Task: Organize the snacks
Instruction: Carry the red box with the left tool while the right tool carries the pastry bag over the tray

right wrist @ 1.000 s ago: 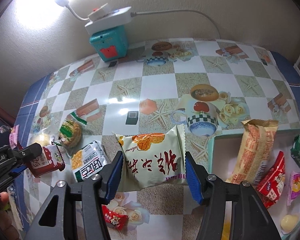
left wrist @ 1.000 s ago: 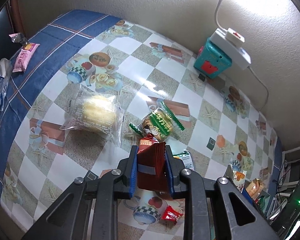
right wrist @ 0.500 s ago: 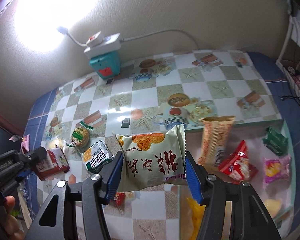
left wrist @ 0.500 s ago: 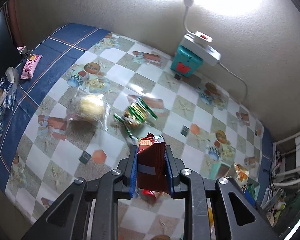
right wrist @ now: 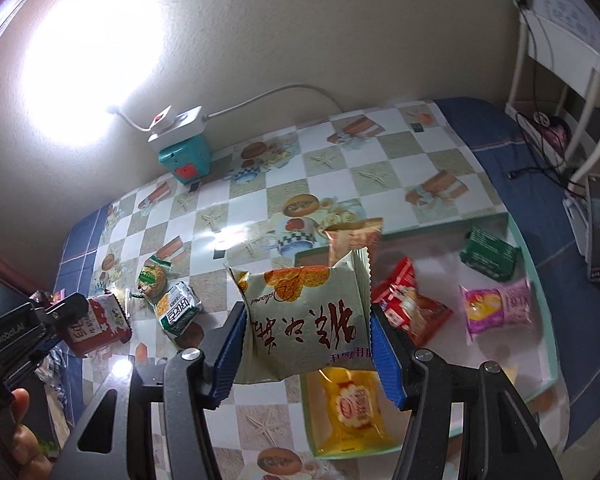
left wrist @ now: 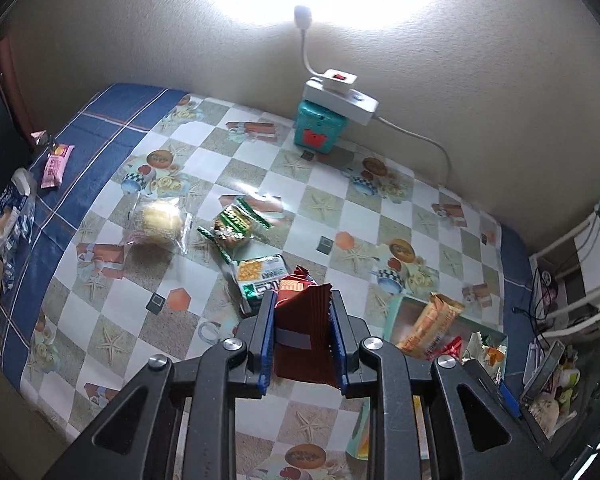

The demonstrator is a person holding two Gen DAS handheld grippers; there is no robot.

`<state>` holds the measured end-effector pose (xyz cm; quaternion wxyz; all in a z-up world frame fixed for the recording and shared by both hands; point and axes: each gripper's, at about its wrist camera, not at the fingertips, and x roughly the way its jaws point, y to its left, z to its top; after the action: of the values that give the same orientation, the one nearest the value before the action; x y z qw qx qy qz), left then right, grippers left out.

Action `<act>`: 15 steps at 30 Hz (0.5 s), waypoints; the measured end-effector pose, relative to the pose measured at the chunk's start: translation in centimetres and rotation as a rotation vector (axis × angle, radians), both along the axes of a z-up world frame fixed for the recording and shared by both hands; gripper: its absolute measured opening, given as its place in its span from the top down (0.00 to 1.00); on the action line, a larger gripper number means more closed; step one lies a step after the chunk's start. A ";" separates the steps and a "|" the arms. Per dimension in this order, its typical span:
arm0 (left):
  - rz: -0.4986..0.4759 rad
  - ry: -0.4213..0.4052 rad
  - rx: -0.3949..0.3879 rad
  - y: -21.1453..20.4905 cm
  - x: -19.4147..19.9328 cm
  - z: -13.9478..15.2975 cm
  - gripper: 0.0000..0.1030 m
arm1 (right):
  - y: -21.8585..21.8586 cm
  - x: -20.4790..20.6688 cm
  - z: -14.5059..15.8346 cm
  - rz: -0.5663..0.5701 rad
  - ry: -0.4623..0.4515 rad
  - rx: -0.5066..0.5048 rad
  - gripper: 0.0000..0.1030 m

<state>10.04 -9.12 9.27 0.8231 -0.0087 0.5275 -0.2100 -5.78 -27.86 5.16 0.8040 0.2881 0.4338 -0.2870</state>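
Roughly halfway, I'd say. The shallow tray (right wrist: 540,264) at the right end of the worktop (left wrist: 260,168) already has an orange packet (right wrist: 354,236), a red one (right wrist: 410,308), a green one (right wrist: 490,258), a pink one (right wrist: 498,310) and a yellow one (right wrist: 350,408) in it. The left hand-held gripper (left wrist: 302,332) is clamped on a dark red snack pack (left wrist: 304,340), and the right hand-held gripper (right wrist: 306,344) is clamped on a cream pastry bag (right wrist: 308,320), both up in the air and not dropped in yet. Left on the cloth: a clear-wrapped cake (left wrist: 158,222), a green round cookie (left wrist: 234,226) and a green-white pack (left wrist: 260,276), plus a pink bar (left wrist: 56,166) near the far edge. The teal box with a power strip (left wrist: 324,120) sits by the wall, well out of the way.
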 end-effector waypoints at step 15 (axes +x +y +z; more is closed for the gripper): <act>-0.250 -0.011 0.078 -7.7 -7.7 -1.2 0.75 | -3.8 -8.1 -2.3 -0.202 0.077 0.018 0.41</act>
<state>2.34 -16.82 8.06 0.7931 0.0904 0.5277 -0.2904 -13.84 -31.67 2.89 0.7509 0.3264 0.4359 -0.3737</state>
